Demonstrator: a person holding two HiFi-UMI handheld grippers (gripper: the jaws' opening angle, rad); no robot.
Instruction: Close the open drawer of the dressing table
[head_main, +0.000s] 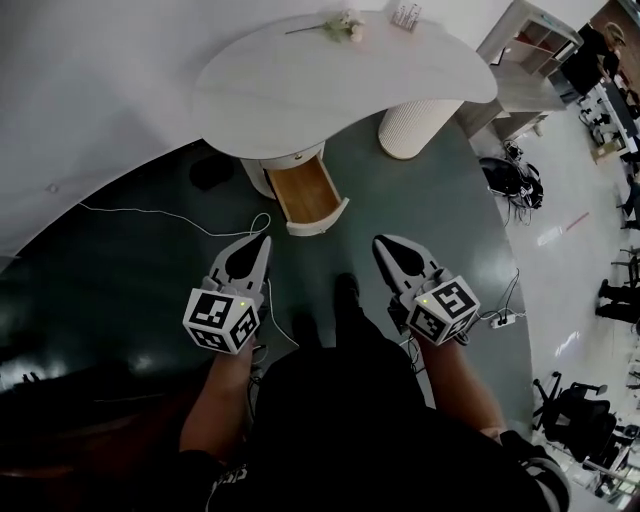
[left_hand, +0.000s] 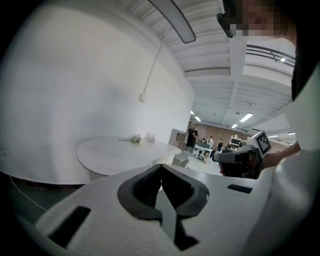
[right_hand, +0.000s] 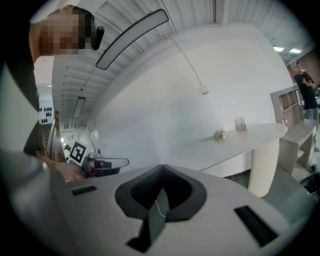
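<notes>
Drawer (head_main: 308, 195) stands pulled out beneath the dressing table's white surface (head_main: 300, 80), well ahead of both tools. I hold the left hand-held gripper (head_main: 264, 240) and the right hand-held gripper (head_main: 381, 243) with jaws together and empty. Risks as I judge them: an off-centre push may skew the drawer, and the floor cable (head_main: 130, 210) may snag my feet. The runners are hidden, and neither gripper view shows the drawer.

White curved surface (head_main: 300, 85) sits against the wall (head_main: 90, 80), w/ only two small things on top, both near the back edge. A pale flower (head_main: 345, 24) lies flat, stem twd the left, & a small container (head_main: 405, 15) stands just right of it, not touching. Dark green floor (head_main: 130, 290) below. A thin white cable (head_main: 170, 215) trails across it, w/ a power strip (head_main: 503, 319) at far right.
</notes>
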